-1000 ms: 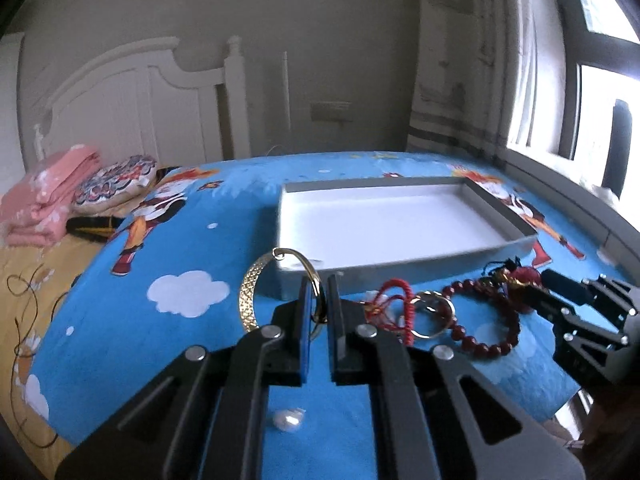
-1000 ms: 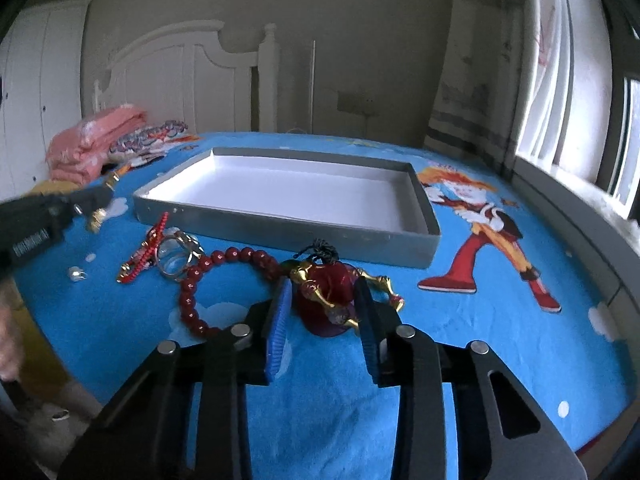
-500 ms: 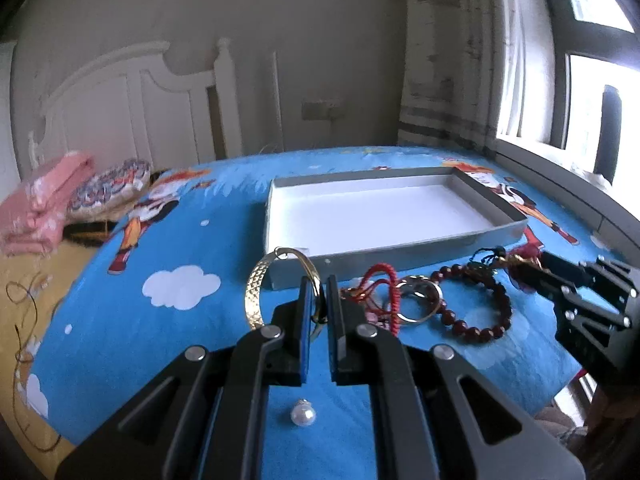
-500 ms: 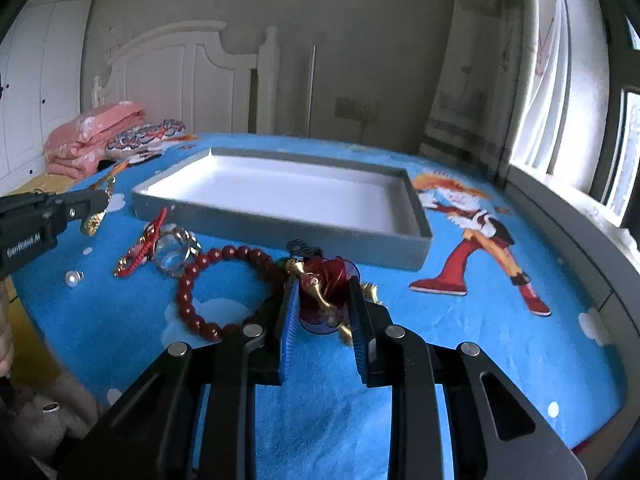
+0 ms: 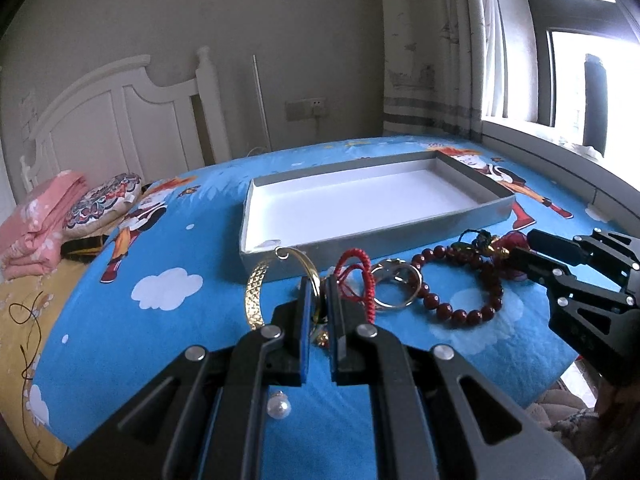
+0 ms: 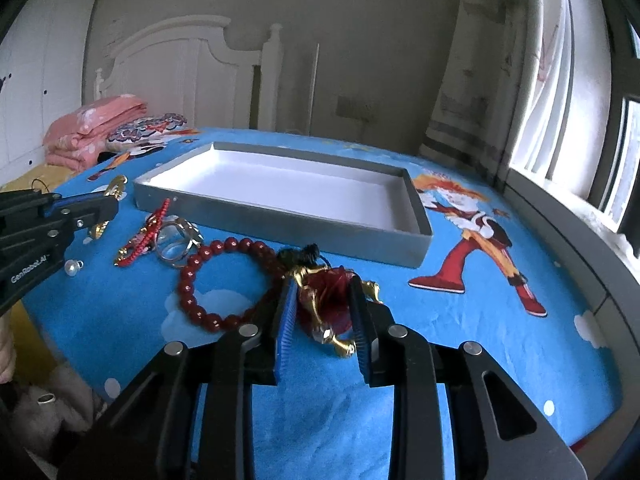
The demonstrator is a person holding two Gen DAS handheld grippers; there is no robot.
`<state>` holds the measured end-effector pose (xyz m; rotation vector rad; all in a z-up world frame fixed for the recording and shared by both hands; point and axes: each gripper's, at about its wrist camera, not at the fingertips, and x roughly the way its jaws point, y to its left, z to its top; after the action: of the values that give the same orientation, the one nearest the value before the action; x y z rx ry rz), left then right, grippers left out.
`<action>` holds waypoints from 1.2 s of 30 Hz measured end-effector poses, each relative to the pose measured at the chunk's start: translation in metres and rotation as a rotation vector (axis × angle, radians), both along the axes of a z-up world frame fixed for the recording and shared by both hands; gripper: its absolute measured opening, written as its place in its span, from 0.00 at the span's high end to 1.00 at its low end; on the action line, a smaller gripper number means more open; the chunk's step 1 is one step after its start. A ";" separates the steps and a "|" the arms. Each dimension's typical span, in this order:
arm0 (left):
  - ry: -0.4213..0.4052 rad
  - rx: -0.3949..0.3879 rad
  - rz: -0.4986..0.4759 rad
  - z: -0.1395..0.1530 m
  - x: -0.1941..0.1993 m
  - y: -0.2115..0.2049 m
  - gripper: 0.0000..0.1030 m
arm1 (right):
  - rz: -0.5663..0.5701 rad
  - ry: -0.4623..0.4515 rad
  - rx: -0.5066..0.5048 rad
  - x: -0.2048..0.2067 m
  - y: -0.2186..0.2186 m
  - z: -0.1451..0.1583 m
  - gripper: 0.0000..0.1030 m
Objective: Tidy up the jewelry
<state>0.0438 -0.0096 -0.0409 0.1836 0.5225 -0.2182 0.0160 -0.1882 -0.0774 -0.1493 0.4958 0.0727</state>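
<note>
My left gripper (image 5: pixel 318 292) is shut on a gold bangle (image 5: pixel 256 292) and holds it just above the blue cloth, in front of the grey tray (image 5: pixel 368 236). My right gripper (image 6: pixel 322 308) is shut on a red and gold ornament (image 6: pixel 328 296) beside a dark red bead bracelet (image 6: pixel 208 280). A red cord bracelet (image 5: pixel 360 268), a clear ring-shaped piece (image 5: pixel 396 284) and a pearl (image 5: pixel 279 407) lie on the cloth. The tray is empty, with a white floor (image 6: pixel 288 188).
The table has a blue cartoon cloth (image 5: pixel 160 248). Folded pink bedding (image 5: pixel 36 224) and a patterned cushion (image 5: pixel 104 200) lie at the far left by a white headboard (image 5: pixel 120 120). A window (image 5: pixel 580 60) and its sill run along the right.
Both grippers have risen a little with their pieces. The right jaws closed tighter on the ornament and lifted it. The bangle stays clamped in the left jaws.
</note>
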 end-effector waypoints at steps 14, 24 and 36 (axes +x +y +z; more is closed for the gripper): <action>0.008 -0.007 0.004 -0.001 0.001 0.001 0.93 | 0.059 -0.004 -0.078 -0.014 0.013 0.002 0.76; 0.019 -0.006 0.009 -0.003 0.000 0.002 0.93 | 0.055 0.081 -0.128 0.004 0.015 -0.019 0.87; -0.012 0.032 -0.005 0.003 -0.004 -0.006 0.93 | 0.009 -0.123 -0.067 -0.017 -0.002 0.014 0.90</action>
<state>0.0394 -0.0155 -0.0383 0.2176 0.5139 -0.2132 -0.0012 -0.1905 -0.0632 -0.2201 0.3747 0.0558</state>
